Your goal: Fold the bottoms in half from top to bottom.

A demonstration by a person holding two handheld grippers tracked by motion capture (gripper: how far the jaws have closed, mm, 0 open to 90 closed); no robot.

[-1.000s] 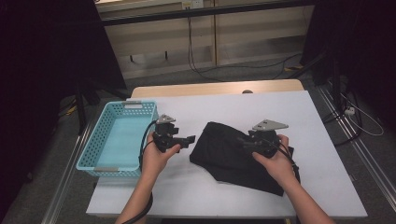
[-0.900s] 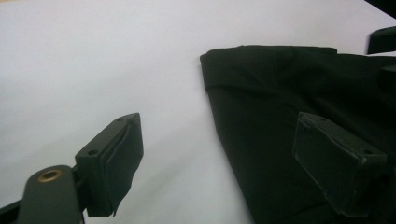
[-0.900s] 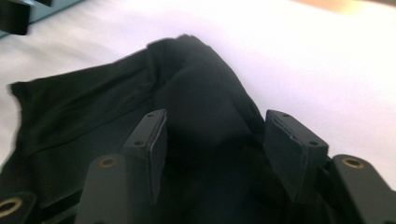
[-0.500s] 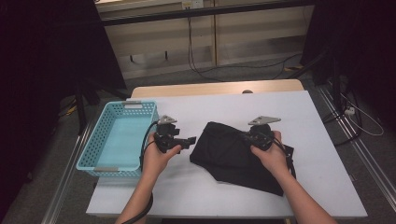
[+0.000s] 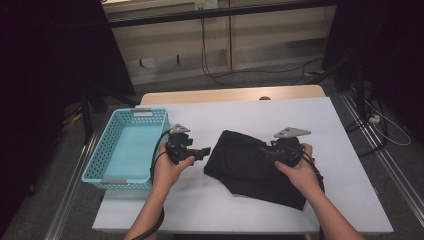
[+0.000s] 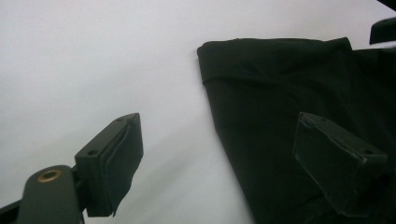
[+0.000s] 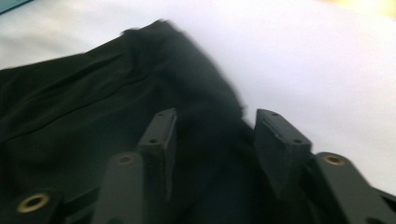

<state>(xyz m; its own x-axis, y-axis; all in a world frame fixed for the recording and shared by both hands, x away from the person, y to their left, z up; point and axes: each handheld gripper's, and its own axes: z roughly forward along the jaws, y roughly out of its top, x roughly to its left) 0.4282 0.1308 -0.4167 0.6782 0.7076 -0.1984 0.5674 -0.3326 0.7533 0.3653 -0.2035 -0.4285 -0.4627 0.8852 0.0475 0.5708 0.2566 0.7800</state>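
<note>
A black folded cloth (image 5: 245, 162) lies on the white table (image 5: 250, 112), right of centre. My left gripper (image 5: 204, 151) hovers just off the cloth's left edge, its jaws wide apart with bare table and the cloth's hem (image 6: 261, 60) between them. In the left gripper view that gripper (image 6: 219, 123) holds nothing. My right gripper (image 5: 263, 150) sits over the right part of the cloth. Its jaws have just been opening and stand apart (image 7: 217, 119) above the dark fabric (image 7: 93, 116), with nothing pinched between them.
A light blue mesh basket (image 5: 95, 165) stands at the table's left edge, close to my left hand. Behind the white top runs a wooden strip (image 5: 225, 94). Cables lie on the floor beyond and to the right.
The right hand has shifted slightly over the cloth. The left hand, the cloth and the basket have kept their places.
</note>
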